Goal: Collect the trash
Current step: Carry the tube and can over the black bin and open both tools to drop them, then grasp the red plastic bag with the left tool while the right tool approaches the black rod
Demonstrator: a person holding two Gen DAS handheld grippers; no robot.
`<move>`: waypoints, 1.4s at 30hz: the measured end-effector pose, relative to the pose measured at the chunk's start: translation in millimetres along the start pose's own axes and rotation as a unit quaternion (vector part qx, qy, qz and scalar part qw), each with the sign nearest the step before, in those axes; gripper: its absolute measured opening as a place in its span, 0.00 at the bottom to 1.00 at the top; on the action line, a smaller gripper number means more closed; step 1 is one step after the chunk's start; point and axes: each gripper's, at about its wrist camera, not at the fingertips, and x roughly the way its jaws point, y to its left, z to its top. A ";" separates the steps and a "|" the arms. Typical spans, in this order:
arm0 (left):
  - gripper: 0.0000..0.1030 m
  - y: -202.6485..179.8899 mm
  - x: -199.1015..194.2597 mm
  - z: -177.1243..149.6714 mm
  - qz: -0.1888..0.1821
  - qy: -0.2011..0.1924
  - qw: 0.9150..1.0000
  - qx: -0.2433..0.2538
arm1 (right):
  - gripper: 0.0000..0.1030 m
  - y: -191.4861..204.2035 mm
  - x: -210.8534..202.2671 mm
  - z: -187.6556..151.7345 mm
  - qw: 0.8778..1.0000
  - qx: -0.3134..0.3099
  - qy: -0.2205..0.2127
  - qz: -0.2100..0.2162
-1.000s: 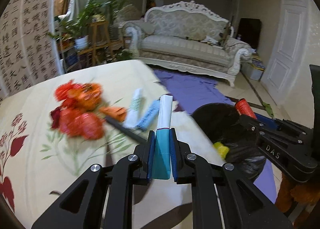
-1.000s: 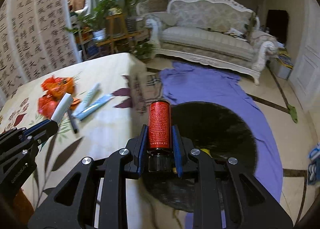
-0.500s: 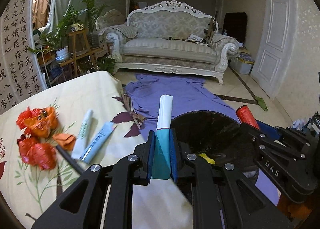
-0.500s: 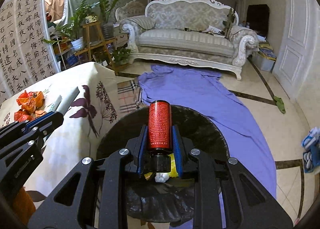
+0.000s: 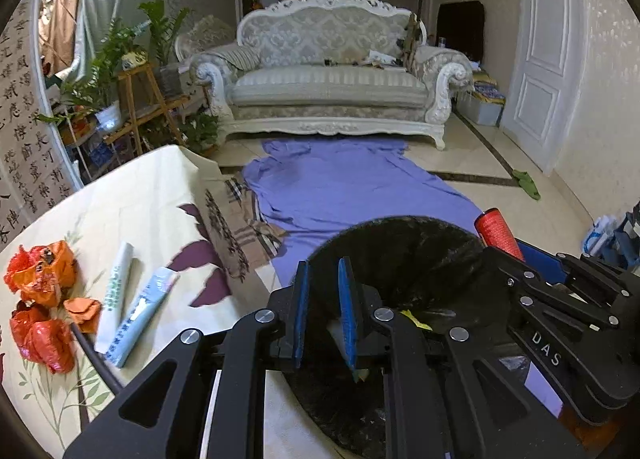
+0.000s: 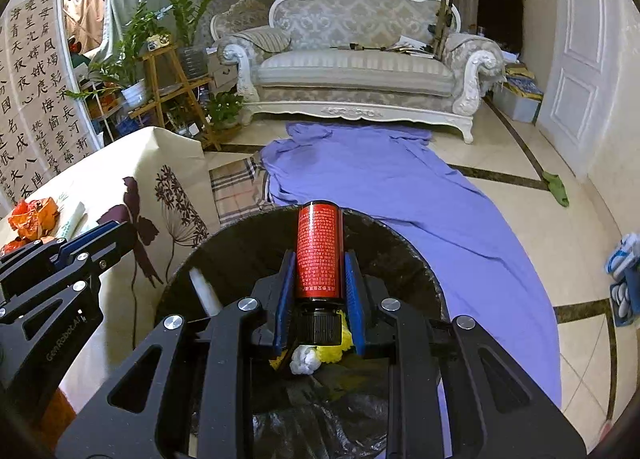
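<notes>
My left gripper [image 5: 323, 279] is open and empty at the near rim of the black-lined trash bin [image 5: 404, 235]. A white and teal tube [image 6: 205, 291] is inside the bin, at its left wall. My right gripper [image 6: 319, 273] is shut on a red bottle [image 6: 319, 249] with a black cap, held over the bin [image 6: 408, 247]. Yellow and white scraps [image 6: 320, 351] lie in the bin. On the table [image 5: 140, 195] lie two more tubes [image 5: 138, 317] and orange-red wrappers [image 5: 40, 279].
A black cable [image 5: 94, 359] crosses the floral tablecloth by the wrappers. A purple sheet [image 5: 344, 187] covers the floor beyond the bin, with a white sofa [image 5: 328, 87] behind it. A plant stand [image 5: 136, 107] is at the left, a white door [image 5: 540, 71] at the right.
My left gripper moved right to the bin and opened; the tube it held is now inside the bin. My right gripper carried the red bottle over the bin.
</notes>
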 end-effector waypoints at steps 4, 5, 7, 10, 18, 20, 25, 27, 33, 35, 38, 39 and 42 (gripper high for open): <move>0.36 -0.6 2.9 1.4 -0.003 0.008 1.000 -0.005 | 0.25 -5.3 2.5 -0.4 1.000 0.008 0.000 0.002; 0.38 -0.1 2.4 1.4 -0.002 0.007 1.000 -0.007 | 0.27 -7.1 3.1 0.2 1.000 0.009 0.000 0.000; 0.41 0.6 1.3 1.4 -0.002 0.005 1.000 -0.011 | 0.35 -9.4 2.7 1.0 1.000 0.014 -0.002 -0.001; 0.51 1.7 -0.9 0.2 0.006 0.002 1.000 -0.015 | 0.36 -10.1 0.3 0.9 1.000 0.017 -0.004 -0.002; 0.62 23.5 -19.4 -3.0 0.031 -0.005 0.999 -0.038 | 0.40 6.8 -8.9 1.7 1.000 0.006 -0.008 0.013; 0.62 34.1 -25.1 -5.7 0.040 -0.003 0.998 -0.049 | 0.40 16.3 -10.8 1.9 1.000 -0.001 -0.008 0.020; 0.63 63.6 -39.4 -17.0 0.070 0.003 0.995 -0.077 | 0.40 48.7 -13.3 1.5 0.999 -0.025 -0.004 0.048; 0.64 78.1 -43.9 -21.5 0.085 0.006 0.992 -0.089 | 0.40 63.5 -13.5 0.7 0.998 -0.037 -0.002 0.059; 0.64 117.7 -52.6 -30.9 0.124 0.012 0.985 -0.122 | 0.40 104.9 -17.5 -1.0 0.993 -0.070 0.002 0.092; 0.64 132.4 -54.3 -35.1 0.139 0.016 0.981 -0.135 | 0.40 118.3 -18.4 -0.6 0.992 -0.079 0.003 0.103; 0.64 149.5 -55.9 -39.2 0.155 0.022 0.976 -0.150 | 0.40 136.3 -18.2 0.1 0.989 -0.094 0.004 0.116; 0.64 154.0 -56.5 -41.0 0.159 0.024 0.975 -0.154 | 0.40 140.9 -17.3 1.2 0.988 -0.098 0.005 0.119; 0.65 170.8 -53.8 -44.0 0.174 0.033 0.969 -0.171 | 0.40 154.2 -13.4 3.4 0.986 -0.108 0.010 0.128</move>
